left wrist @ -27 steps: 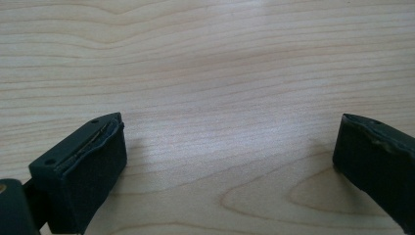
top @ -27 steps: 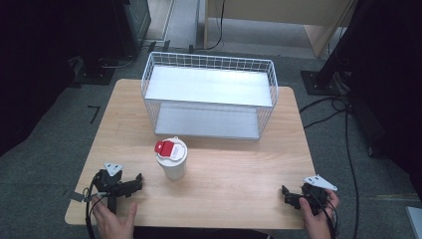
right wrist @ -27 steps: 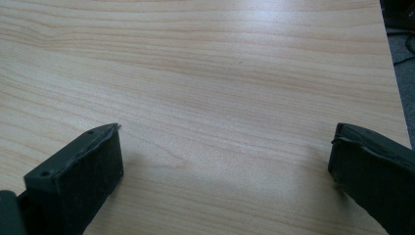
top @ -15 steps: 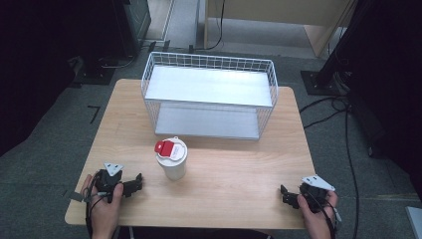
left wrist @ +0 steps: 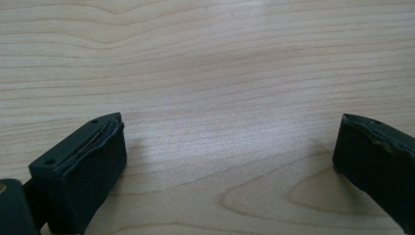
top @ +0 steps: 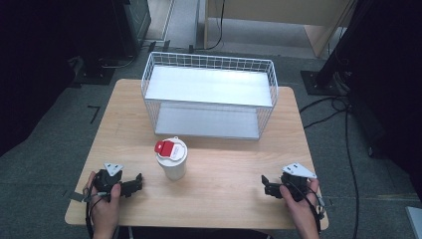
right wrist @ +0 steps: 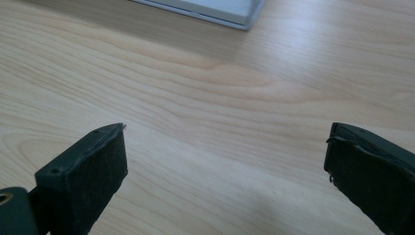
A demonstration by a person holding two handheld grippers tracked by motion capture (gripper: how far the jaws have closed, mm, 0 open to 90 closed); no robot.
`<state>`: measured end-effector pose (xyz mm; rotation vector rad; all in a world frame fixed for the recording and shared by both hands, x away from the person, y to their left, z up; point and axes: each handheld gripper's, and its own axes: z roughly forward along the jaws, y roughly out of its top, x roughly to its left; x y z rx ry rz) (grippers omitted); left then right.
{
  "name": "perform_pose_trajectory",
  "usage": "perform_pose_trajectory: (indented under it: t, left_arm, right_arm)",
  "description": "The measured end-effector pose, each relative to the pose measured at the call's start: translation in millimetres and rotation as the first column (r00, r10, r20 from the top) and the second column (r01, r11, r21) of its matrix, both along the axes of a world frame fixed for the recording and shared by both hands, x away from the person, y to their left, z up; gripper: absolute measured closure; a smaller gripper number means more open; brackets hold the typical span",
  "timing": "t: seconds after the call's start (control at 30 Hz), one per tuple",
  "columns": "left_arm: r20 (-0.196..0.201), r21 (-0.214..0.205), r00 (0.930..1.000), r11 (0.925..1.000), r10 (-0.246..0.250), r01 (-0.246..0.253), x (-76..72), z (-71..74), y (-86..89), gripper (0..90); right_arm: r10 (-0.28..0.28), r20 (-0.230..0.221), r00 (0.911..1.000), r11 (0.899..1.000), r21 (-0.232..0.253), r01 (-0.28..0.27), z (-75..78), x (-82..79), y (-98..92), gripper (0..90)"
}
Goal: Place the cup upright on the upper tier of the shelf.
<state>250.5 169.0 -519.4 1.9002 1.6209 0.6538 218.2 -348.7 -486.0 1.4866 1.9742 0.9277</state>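
Both my grippers, left (top: 130, 184) and right (top: 271, 188), rest low on the table (top: 229, 169) with fingers spread wide, holding nothing. Nearest my left stands the cup (top: 172, 158), upright, just before the basket (top: 209, 94). I should approach it level and grip the body below the lid.

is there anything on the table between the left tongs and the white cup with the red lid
Nothing visible. The left tongs rest open on the table, just left of the cup, with bare wood in the gap. The left gripper view shows plain tabletop between the jaws. The wire basket stands behind the cup, out of that path.
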Motion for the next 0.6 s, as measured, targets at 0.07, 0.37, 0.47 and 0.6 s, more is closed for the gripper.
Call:
perform_pose_trajectory:
  t: [0.07,0.37,0.47,0.6]
  left_arm:
    - [0.000,0.000,1.0000,1.0000,0.000,0.000,0.0,0.0,0.0,0.0]
    - [0.000,0.000,1.0000,1.0000,0.000,0.000,0.0,0.0,0.0,0.0]
    - [0.000,-0.001,1.0000,1.0000,0.001,-0.001,0.0,0.0,0.0,0.0]
    - [0.000,-0.001,1.0000,1.0000,0.001,-0.001,0.0,0.0,0.0,0.0]
  right_arm:
    - [0.012,0.004,0.9999,1.000,-0.001,-0.012,1.6,3.6,8.6,2.2]
    - [0.060,0.040,0.9974,0.997,0.036,-0.061,13.3,13.2,37.8,2.2]
    - [0.073,0.046,0.9963,0.996,0.046,-0.075,16.3,15.2,46.3,2.1]
    - [0.095,0.056,0.9939,0.994,0.057,-0.098,19.3,18.5,56.1,2.1]
